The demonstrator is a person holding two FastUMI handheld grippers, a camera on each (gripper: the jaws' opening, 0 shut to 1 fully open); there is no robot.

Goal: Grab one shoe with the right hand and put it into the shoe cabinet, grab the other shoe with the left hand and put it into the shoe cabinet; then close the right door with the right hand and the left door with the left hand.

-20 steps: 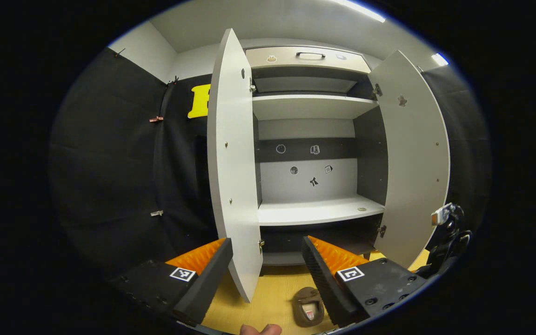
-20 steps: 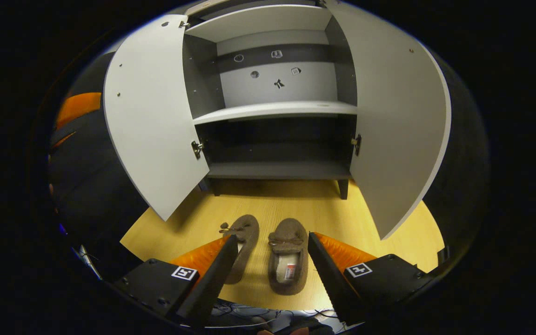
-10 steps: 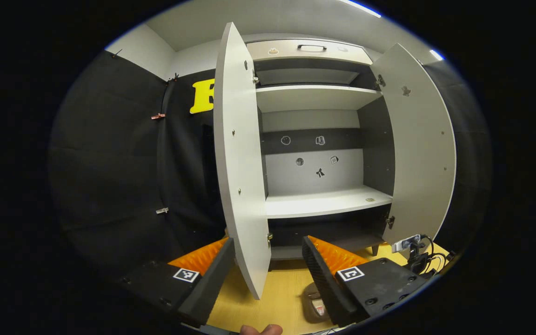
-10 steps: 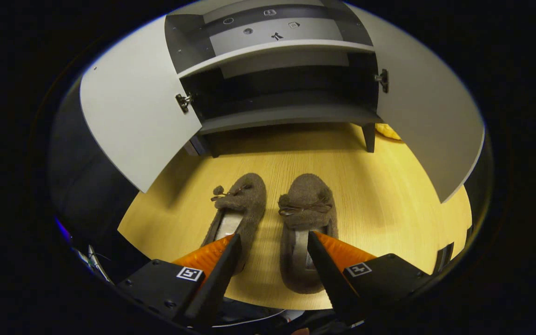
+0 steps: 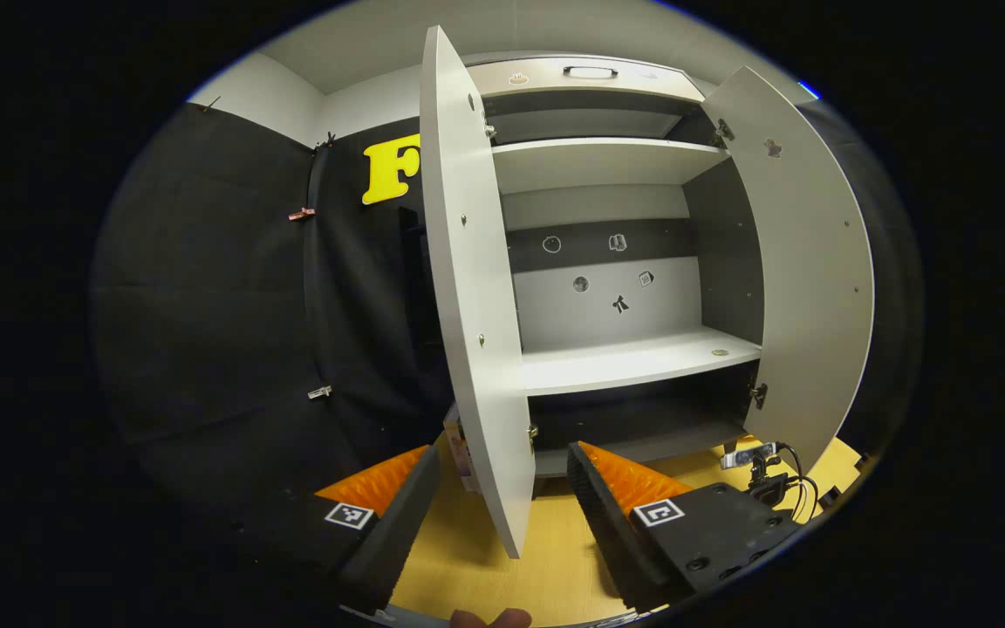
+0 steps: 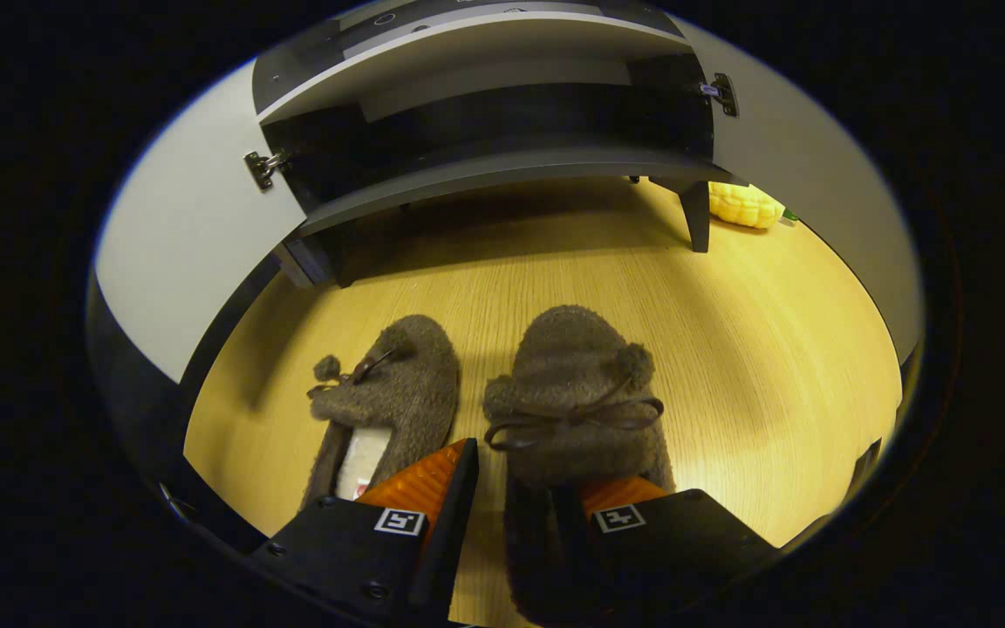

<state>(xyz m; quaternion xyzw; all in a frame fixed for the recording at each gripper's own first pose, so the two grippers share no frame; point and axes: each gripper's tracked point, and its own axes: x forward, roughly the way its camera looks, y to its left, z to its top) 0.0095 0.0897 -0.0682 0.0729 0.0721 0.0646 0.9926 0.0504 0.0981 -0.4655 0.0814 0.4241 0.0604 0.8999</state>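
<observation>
R gripper [image 6: 511, 497] is down on the floor [image 6: 773, 366] over the right-hand shoe [image 6: 577, 392], fingers narrowed around the shoe's side wall: one finger [image 6: 450, 488] outside, between the two shoes, the other [image 6: 607, 501] inside the opening. Whether both press on it can't be told (contact hidden by the fuzzy upper). Other shoe [image 6: 389, 388] lies just beside it, toe toward the shoe cabinet [image 6: 485, 170], on the floor in front of the bottom shelf. A yellow toy [image 6: 745, 206] lies near the cabinet's leg.

L gripper [image 5: 498, 501] hangs spread wide, holding nothing, near the edge of the left door [image 5: 476, 288]. Both doors stand open; right door [image 5: 816, 262] swung out. Shelves [image 5: 633, 362] carry no shoes.
</observation>
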